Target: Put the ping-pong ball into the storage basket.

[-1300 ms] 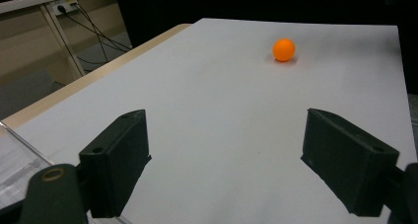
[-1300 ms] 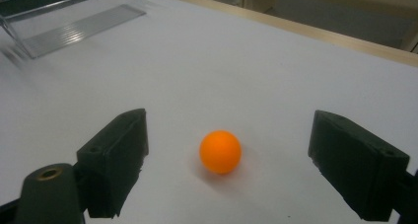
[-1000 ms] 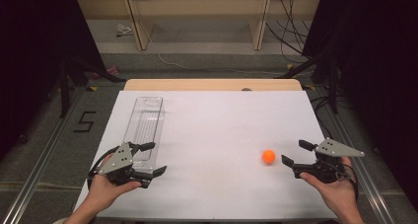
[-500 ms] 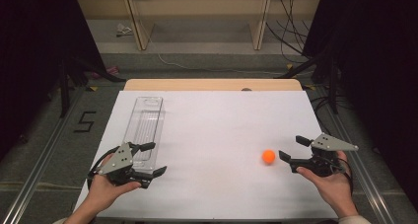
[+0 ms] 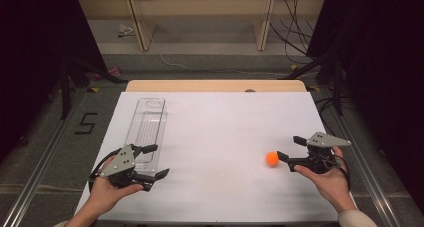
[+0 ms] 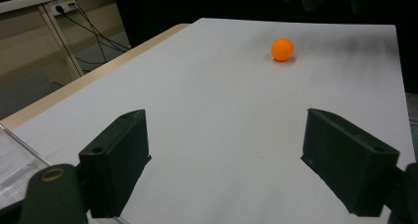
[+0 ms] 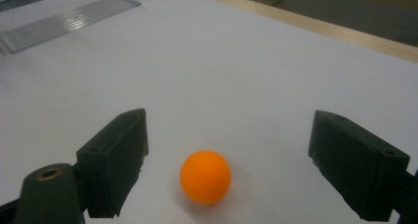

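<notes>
Left tool (image 5: 156, 161) and right tool (image 5: 290, 148), both jaws seemingly wide apart.

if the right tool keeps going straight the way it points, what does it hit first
Most likely the orange ball: it sits on the white table between the open jaws of the right tool, just ahead of them. Beyond it the surface looks bare up to the clear tray.

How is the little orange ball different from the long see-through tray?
The orange ball is small, round and solid orange; the clear plastic tray is long, flat and see-through. The ball lies on the table's right side, just in front of the open right gripper; the tray lies on the left, its near end by the open left gripper. Both rest on the white table, and neither is held.
</notes>
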